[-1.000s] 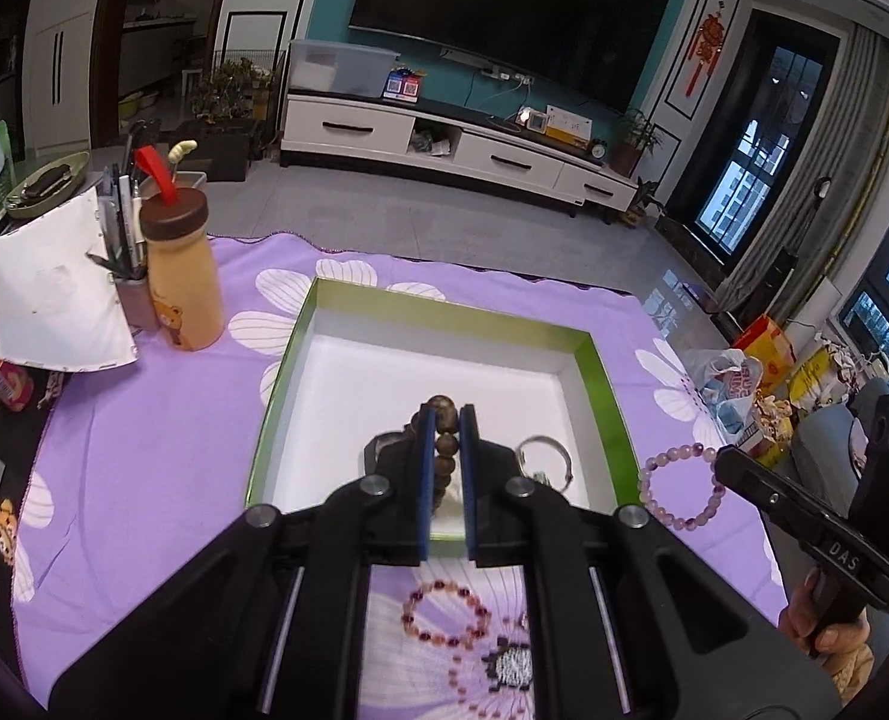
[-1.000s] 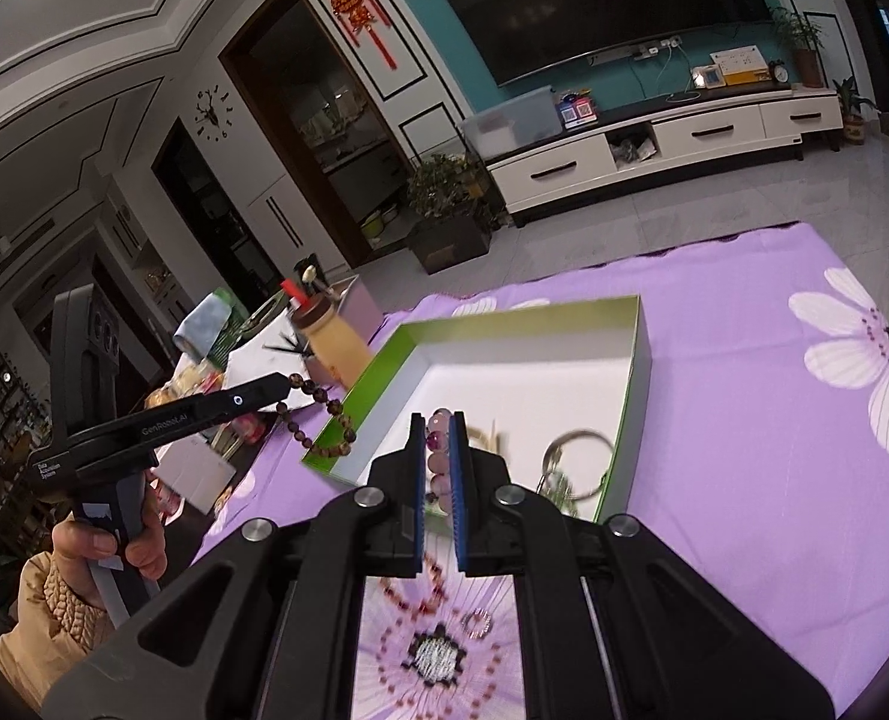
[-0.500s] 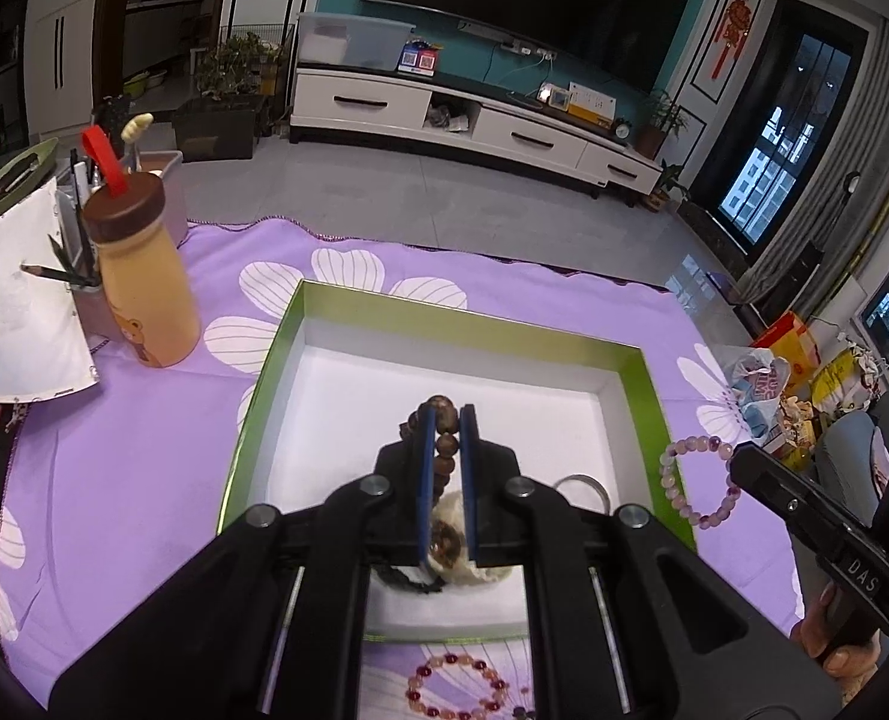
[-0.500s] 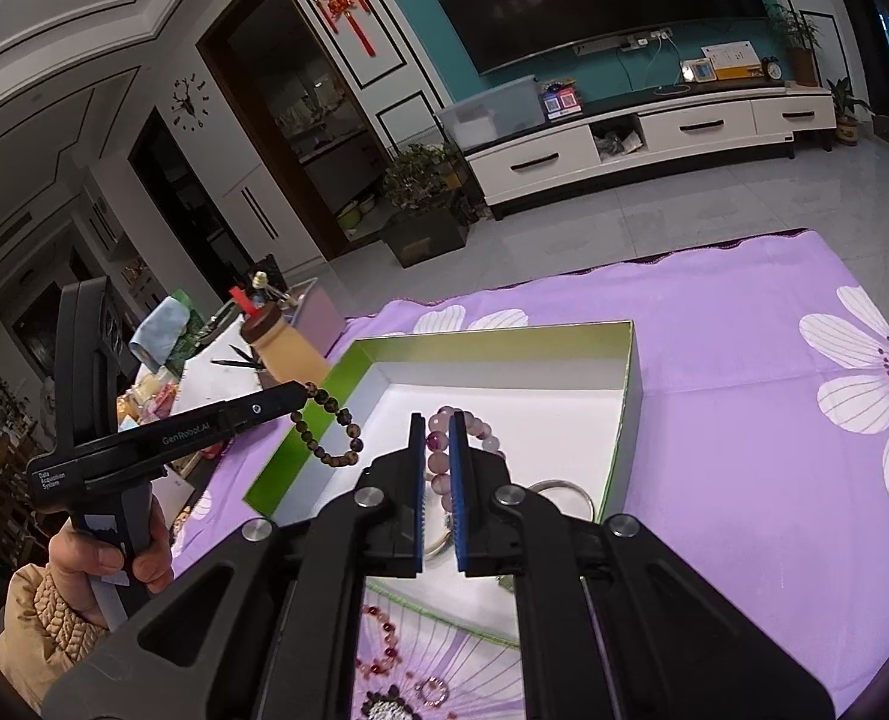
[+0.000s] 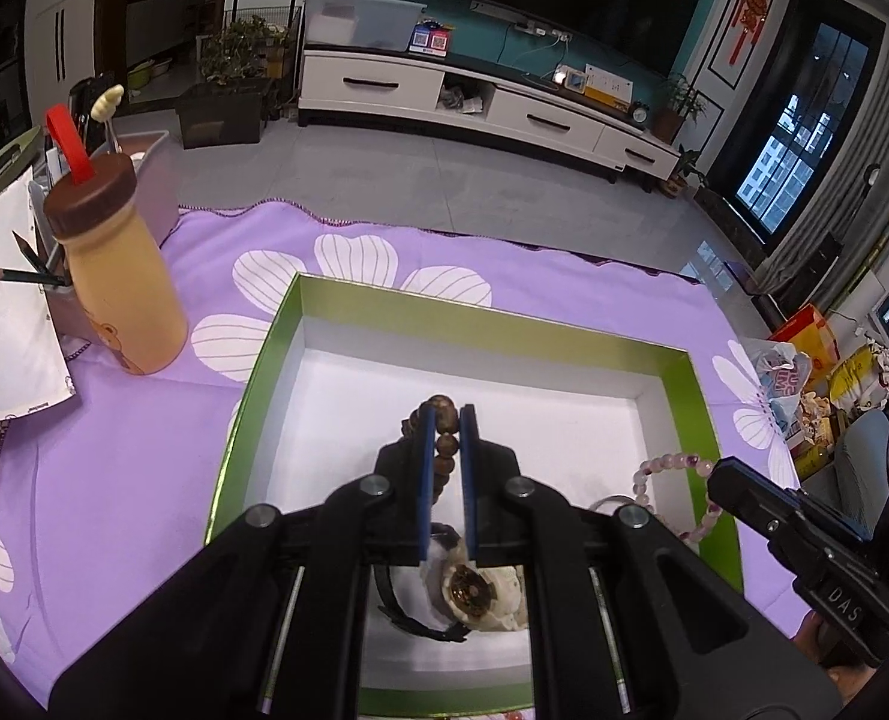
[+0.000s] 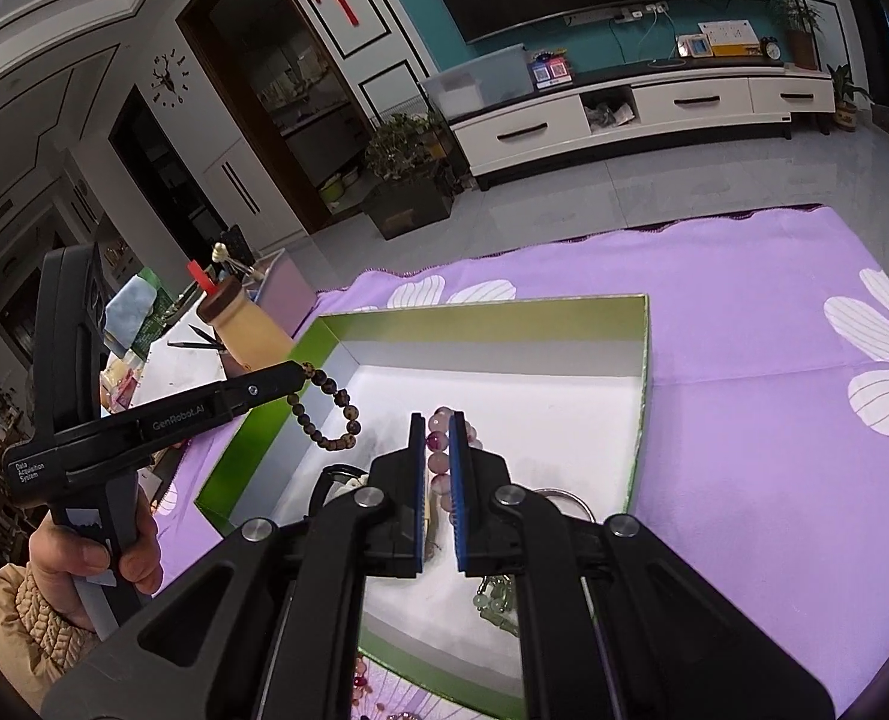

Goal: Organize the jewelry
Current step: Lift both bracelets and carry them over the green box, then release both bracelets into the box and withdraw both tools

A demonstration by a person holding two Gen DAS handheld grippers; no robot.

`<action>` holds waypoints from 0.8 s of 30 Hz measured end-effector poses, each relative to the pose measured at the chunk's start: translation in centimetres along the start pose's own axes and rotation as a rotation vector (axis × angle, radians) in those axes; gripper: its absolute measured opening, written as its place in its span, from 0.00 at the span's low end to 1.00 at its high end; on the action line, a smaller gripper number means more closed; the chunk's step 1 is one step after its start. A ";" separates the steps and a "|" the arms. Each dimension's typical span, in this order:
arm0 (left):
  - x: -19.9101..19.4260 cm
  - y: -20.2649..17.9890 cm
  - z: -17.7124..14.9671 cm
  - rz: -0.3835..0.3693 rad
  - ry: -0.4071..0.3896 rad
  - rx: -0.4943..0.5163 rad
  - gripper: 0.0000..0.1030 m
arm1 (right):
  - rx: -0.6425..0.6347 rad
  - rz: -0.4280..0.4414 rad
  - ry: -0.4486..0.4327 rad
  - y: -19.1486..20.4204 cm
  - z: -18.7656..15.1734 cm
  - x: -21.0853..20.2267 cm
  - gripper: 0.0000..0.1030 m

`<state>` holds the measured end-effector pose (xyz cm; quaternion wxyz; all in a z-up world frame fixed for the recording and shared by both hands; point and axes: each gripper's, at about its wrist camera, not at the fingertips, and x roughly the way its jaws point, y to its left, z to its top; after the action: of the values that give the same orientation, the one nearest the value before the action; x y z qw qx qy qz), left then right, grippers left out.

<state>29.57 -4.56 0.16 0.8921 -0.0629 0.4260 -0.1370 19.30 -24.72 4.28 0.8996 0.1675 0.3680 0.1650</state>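
Each claw pinched a bracelet over the box (image 5: 693, 414), left claw (image 5: 446, 450) brown beads (image 6: 330, 405), right claw (image 6: 438, 468) pink beads (image 5: 672, 468), apparently for dropping inside.

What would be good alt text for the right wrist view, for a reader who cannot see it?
The right gripper holds a pink bead bracelet over an open green box on a purple cloth. At left, the left gripper dangles a brown bead bracelet above the same box.
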 end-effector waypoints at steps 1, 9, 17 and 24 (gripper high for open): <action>0.2 0.0 0.0 0.002 0.002 0.000 0.07 | -0.001 -0.001 0.003 0.0 -0.1 0.1 0.07; 1.6 0.2 -0.2 0.015 0.030 0.000 0.07 | 0.006 -0.014 0.036 -0.4 -0.1 1.4 0.07; 2.2 0.3 -0.5 0.023 0.046 -0.004 0.07 | 0.013 -0.028 0.054 -0.7 0.0 2.0 0.07; 2.3 0.4 -0.5 0.025 0.051 -0.007 0.08 | 0.021 -0.037 0.061 -0.7 0.1 2.2 0.08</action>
<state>30.62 -4.87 -1.96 0.8822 -0.0573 0.4500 -0.1261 20.98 -24.43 2.69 0.8890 0.1649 0.4001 0.1494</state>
